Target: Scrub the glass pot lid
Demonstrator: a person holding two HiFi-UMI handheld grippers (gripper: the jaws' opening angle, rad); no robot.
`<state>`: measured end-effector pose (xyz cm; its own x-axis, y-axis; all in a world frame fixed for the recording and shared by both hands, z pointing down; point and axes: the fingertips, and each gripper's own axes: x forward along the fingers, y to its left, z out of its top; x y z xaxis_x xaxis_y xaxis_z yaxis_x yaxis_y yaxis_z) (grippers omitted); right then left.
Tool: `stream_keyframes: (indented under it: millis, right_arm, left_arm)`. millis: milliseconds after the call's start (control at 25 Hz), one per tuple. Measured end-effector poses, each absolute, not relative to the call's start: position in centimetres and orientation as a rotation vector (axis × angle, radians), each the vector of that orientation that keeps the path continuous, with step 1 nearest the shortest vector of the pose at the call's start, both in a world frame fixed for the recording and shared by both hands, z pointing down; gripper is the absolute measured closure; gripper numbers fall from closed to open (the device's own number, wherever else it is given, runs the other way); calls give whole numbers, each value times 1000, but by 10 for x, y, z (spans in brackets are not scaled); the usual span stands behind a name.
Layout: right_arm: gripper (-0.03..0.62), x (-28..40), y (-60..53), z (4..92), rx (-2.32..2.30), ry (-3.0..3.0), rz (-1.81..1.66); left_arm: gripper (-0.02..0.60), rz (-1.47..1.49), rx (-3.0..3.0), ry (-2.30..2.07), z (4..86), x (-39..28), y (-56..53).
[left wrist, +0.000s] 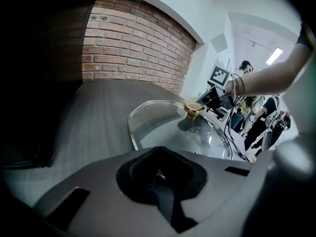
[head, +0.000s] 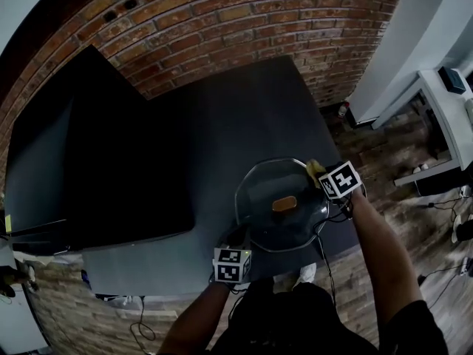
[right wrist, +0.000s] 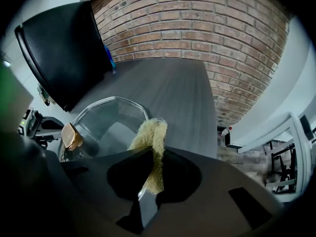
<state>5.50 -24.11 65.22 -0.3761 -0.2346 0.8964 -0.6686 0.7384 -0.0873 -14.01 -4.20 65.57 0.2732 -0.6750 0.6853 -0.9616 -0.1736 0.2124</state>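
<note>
The round glass pot lid (head: 270,220) with a copper-coloured knob (head: 284,203) is over the dark table's near right corner. My left gripper (head: 238,239) is at the lid's near rim. In the left gripper view the rim (left wrist: 136,137) runs into the closed jaws, so the left gripper (left wrist: 158,174) is shut on the lid. My right gripper (head: 319,172) is at the far right rim, shut on a yellow fibrous scrubber (right wrist: 150,137). The scrubber rests against the lid's edge (right wrist: 129,102). The knob (right wrist: 72,136) shows to its left.
A dark grey table (head: 222,124) stands against a brick wall (head: 244,21). A large black box (head: 96,161) fills its left side. To the right of the table are a wood floor and a white desk (head: 443,117). People and cables (left wrist: 256,117) are behind the lid in the left gripper view.
</note>
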Motion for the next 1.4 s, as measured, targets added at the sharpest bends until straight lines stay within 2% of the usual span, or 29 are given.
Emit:
stream_keyframes:
  millis: [800, 1400]
  right_arm:
    - [546, 97, -161, 651, 745, -1960, 587]
    - [546, 88, -92, 644, 924, -2049, 584]
  left_arm:
    - [548, 641, 1913, -1486, 654, -140, -43]
    - [548, 665, 1910, -1497, 652, -139, -40]
